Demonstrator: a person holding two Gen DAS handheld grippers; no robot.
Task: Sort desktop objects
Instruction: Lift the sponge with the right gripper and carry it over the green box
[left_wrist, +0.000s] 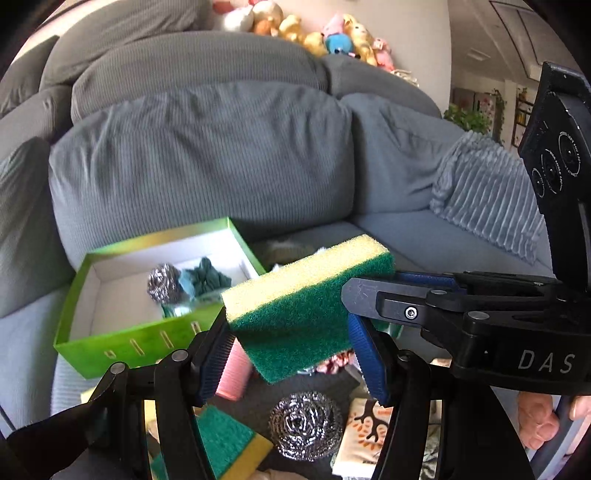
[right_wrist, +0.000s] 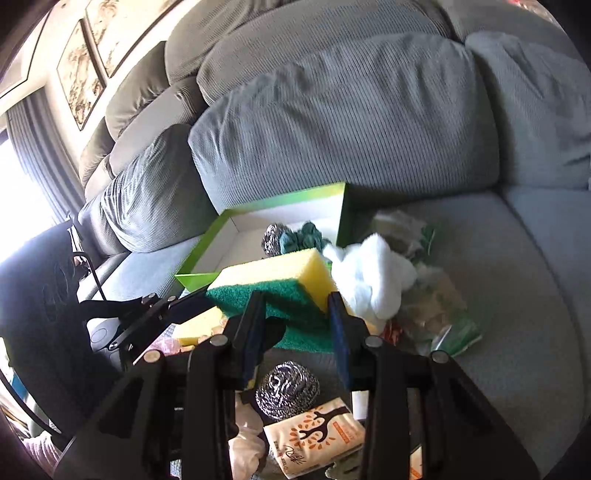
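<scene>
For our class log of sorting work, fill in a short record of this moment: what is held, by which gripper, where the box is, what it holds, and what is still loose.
held item: sponge
holding grippers: left gripper and right gripper, both shut on it
box: green box, on the sofa
box contents: steel scourer, teal cloth
still loose: second scourer, tissue pack

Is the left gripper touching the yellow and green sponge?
Touching. In the left wrist view the left gripper has its jaws pressed against both sides of the sponge, holding it lifted.
</scene>
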